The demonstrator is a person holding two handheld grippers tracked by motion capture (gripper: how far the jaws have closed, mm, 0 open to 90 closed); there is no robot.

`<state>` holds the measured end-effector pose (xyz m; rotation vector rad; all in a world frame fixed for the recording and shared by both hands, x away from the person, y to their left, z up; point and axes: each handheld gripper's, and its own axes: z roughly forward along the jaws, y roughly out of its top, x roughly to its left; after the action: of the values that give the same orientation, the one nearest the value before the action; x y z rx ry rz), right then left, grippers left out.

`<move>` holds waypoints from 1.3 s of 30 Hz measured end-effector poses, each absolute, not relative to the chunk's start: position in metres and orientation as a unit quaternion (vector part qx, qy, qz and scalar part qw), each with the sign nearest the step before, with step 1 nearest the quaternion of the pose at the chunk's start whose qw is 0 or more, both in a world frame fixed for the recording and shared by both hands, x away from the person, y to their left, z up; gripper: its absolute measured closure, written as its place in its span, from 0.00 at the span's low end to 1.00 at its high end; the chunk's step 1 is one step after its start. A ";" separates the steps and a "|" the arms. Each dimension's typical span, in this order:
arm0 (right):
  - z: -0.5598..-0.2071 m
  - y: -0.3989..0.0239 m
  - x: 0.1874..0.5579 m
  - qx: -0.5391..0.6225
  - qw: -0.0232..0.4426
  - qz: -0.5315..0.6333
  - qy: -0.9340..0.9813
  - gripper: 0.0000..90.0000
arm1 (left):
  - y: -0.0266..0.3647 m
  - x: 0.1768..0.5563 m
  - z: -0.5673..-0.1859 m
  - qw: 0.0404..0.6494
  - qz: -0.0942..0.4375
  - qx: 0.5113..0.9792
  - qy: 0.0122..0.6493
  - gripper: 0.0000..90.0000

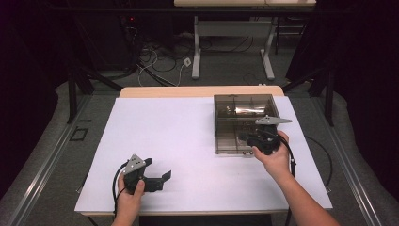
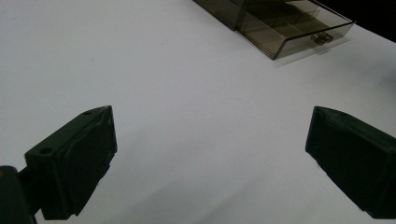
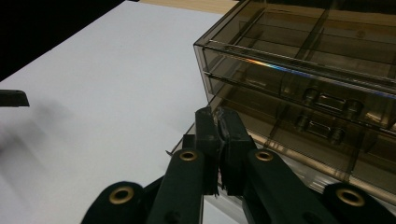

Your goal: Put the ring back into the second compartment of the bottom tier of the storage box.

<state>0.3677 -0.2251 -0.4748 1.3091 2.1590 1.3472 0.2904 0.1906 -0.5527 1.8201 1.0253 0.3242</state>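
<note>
Your left gripper [image 1: 155,176] rests near the front-left corner of the tabletop [image 1: 160,127], held in your left hand [image 1: 129,197] with the wrist low and the jaws pointing toward the right edge. Its jaws stand wide apart, with nothing but bare surface between them, as the left gripper view confirms. The jaws are matt black blocks with angled faces; a grey three-cornered plate sits on top of the body.

The tabletop is covered by a smooth white sheet, and a strip of light wood shows along the far edge.

The drawer unit [image 1: 242,122] stands toward the far-right corner of the tabletop. It is a rectangular box of smoky, see-through plastic with glossy walls, holding stacked drawers divided into compartments by thin partitions. The bottom drawer [image 2: 294,30] is pulled out toward the front edge. Whether the compartments hold anything cannot be told.

Your right gripper [image 3: 219,140] is at the front of the drawer unit, over the pulled-out drawer. Your right hand [image 1: 275,157] grips it from behind with the forearm angled in from the front-right corner. Its jaws are pressed together, and no item is visible between them.
</note>
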 end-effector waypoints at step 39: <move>-0.503 -0.254 0.376 0.494 0.159 0.454 0.724 0.98 | 0.192 0.291 -0.552 0.490 0.137 0.751 0.420 0.02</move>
<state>0.3760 -0.2543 -0.5027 1.4115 2.0703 1.2988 0.2906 0.1915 -0.5523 1.8239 1.0205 0.3328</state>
